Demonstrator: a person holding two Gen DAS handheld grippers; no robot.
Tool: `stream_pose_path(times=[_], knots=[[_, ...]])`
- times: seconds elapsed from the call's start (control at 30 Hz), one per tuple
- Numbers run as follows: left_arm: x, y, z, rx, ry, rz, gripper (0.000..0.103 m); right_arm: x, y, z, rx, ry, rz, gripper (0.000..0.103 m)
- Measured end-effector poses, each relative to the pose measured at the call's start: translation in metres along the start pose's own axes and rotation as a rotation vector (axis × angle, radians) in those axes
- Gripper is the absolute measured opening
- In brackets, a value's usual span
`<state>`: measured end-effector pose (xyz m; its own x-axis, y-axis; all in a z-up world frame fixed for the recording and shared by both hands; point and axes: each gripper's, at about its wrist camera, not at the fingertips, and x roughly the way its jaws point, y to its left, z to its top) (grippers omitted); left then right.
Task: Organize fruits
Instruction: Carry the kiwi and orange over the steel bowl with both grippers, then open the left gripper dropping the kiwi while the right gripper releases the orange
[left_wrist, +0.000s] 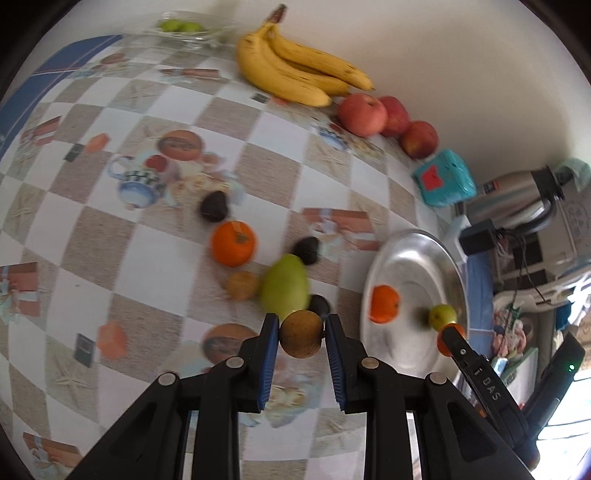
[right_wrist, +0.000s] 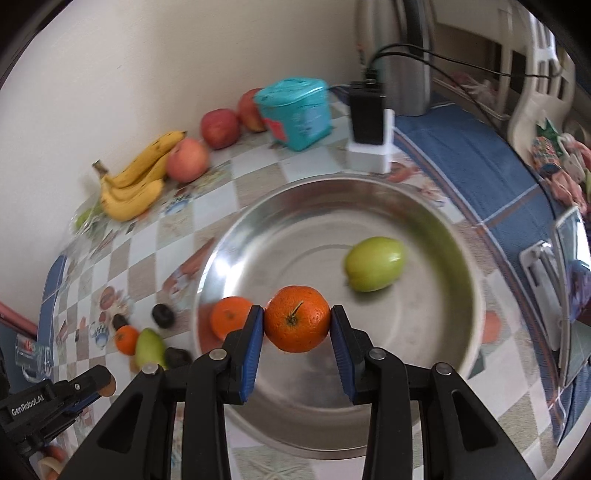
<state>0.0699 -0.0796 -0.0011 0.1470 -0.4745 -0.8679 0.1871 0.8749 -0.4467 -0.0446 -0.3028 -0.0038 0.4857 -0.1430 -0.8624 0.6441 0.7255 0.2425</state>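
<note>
— The left gripper (left_wrist: 301, 334) is clamped on a brown fruit (left_wrist: 301, 334) beside the metal bowl (left_wrist: 408, 254).

— The right gripper (right_wrist: 297, 325) grips an orange (right_wrist: 297, 319) over that bowl; only its camera shows the white charger block (right_wrist: 369, 155) behind the bowl.

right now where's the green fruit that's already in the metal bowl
In the right wrist view the green fruit lies inside the metal bowl, right of centre, beyond the orange held in the right hand-held gripper.
</note>
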Motion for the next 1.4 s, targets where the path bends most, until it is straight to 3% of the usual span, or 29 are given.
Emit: stream_pose_path(times=[0.63, 1.1, 1.4], knots=[[0.033, -0.093, -0.028, 0.287, 0.001, -0.034, 0.028, -0.003, -0.040, 0.004, 0.088, 0.011, -0.022, 0.038], [0.061, -0.110, -0.039, 0.377, 0.058, 0.015, 0.028, 0.017, -0.052, -0.005, 0.116, 0.088, -0.046, 0.038], [0.069, -0.107, -0.041, 0.380, 0.076, 0.026, 0.028, 0.027, -0.053, -0.010, 0.118, 0.116, -0.053, 0.038]])
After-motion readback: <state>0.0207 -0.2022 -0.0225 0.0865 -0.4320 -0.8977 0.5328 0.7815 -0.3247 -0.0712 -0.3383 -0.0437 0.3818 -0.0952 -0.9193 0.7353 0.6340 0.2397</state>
